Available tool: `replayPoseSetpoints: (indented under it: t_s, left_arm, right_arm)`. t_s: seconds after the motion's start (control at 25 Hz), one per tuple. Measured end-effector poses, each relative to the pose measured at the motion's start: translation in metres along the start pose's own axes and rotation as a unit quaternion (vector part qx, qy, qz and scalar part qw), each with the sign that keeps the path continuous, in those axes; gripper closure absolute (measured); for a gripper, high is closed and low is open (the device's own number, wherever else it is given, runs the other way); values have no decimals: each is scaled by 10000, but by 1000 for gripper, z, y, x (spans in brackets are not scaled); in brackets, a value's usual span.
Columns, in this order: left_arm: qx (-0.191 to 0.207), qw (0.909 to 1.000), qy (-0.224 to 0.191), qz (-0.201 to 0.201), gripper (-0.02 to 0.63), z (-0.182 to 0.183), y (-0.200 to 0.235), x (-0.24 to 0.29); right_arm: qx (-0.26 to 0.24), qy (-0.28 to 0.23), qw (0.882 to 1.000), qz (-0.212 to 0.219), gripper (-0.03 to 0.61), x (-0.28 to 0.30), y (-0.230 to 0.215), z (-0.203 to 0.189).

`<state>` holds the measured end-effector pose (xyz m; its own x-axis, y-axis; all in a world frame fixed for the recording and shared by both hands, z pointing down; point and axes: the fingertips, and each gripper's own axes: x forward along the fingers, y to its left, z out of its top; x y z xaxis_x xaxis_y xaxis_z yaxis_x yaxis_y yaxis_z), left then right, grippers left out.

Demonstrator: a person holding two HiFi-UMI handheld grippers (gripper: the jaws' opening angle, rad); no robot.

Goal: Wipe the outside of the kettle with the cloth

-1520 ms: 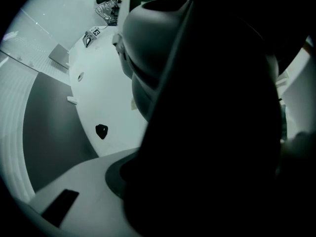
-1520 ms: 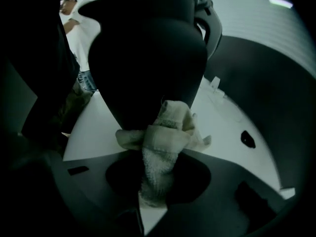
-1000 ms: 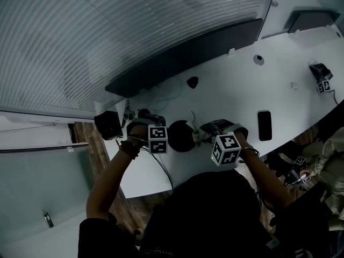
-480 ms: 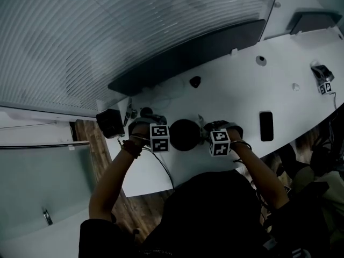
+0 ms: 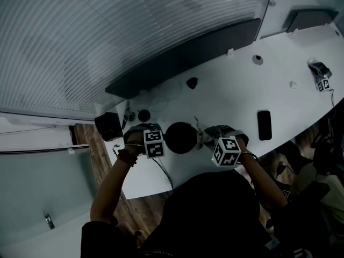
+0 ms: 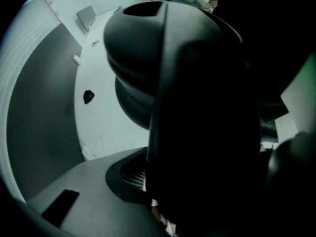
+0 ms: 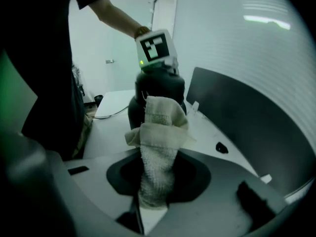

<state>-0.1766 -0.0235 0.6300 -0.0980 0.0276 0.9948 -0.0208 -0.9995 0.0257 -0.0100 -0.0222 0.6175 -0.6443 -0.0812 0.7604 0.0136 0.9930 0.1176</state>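
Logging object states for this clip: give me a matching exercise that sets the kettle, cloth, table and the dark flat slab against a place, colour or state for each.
Things:
1. kettle
2. cloth
3. dark flat slab
4. table

States:
A. white surface
B. clamped in the right hand-held gripper
C. handle clamped in the left hand-held gripper
D. lying flat, to the right of both grippers

Pairs: 1-C, 2-B, 3-D, 4-A.
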Motion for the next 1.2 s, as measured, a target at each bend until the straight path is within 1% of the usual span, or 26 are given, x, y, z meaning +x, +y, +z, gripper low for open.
replayPoseSetpoints:
  t_s: [0.08, 0.12, 0.2, 0.32, 0.48, 0.6, 0.72, 0.84, 0.92, 1.04, 1.12, 1.2]
  left_arm:
    - [-159, 9997, 32, -162, 488, -1, -14, 0]
    - [-249, 9995, 44, -208, 488, -1, -20, 0]
    - [-515, 9984, 22, -217, 488, -2, -28, 1]
    - [-826, 9966, 21, -71, 489, -3, -29, 2]
    - [-973, 9952, 56, 20, 489, -4, -30, 3]
    - [-1030, 9947, 62, 24, 489, -4, -31, 4]
    - [-1133, 9935, 90, -69, 489, -3, -34, 0]
    - [-1432, 9896, 2, -97, 489, -4, -37, 3]
    - [-1717, 9849, -80, -227, 489, -3, -43, 3]
    - [-2159, 9754, -196, -413, 489, 0, -55, 2]
    - [-2460, 9677, -236, -498, 489, 5, -64, 2]
    - [-2773, 9587, -272, -578, 489, 11, -75, 2]
  right_arm:
    - [-234, -86, 9997, -38, 480, -9, 10, 21]
    - [-343, -43, 9994, -78, 482, -8, 14, 26]
    - [-543, 204, 9982, -180, 482, 2, 16, 23]
    - [-671, 544, 9963, -42, 482, 20, 18, 6]
    - [-731, 795, 9938, 261, 482, 48, 26, -18]
    - [-662, 1054, 9910, 485, 482, 73, 33, -40]
    - [-490, 1194, 9899, 578, 482, 91, 34, -55]
    - [-214, 1078, 9925, 535, 482, 87, 30, -53]
    - [22, 843, 9957, 371, 482, 67, 28, -46]
    - [249, 456, 9986, 24, 482, 22, 25, -24]
    - [255, 280, 9991, -177, 482, -1, 25, -6]
    - [170, 175, 9993, -281, 482, -11, 27, 15]
